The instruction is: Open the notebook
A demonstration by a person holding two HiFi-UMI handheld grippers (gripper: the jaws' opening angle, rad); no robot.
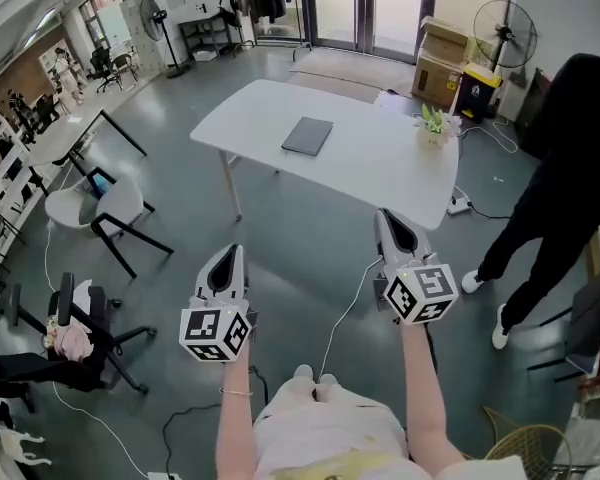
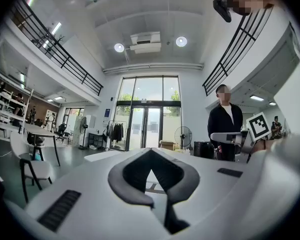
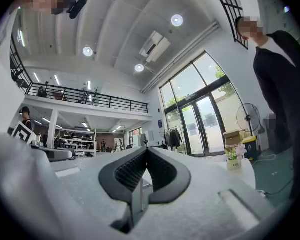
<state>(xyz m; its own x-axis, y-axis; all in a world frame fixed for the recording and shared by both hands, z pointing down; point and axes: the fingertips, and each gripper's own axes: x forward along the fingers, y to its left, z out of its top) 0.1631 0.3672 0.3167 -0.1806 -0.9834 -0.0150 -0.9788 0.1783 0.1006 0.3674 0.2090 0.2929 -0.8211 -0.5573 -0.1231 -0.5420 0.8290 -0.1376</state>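
Head view alone shows the closed notebook (image 1: 308,135) on the tabletop (image 1: 370,163), upper centre; gripper views show left gripper (image 2: 150,151) and right gripper (image 3: 145,150) jaws together, empty.

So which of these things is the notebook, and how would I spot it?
Find the white table in the middle of the grey floor. The notebook lies closed near its centre. It is a flat, dark grey rectangle, unlike the small potted plant standing at the table's right end.

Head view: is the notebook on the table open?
No, the notebook lies flat on the white table with its dark grey cover closed.
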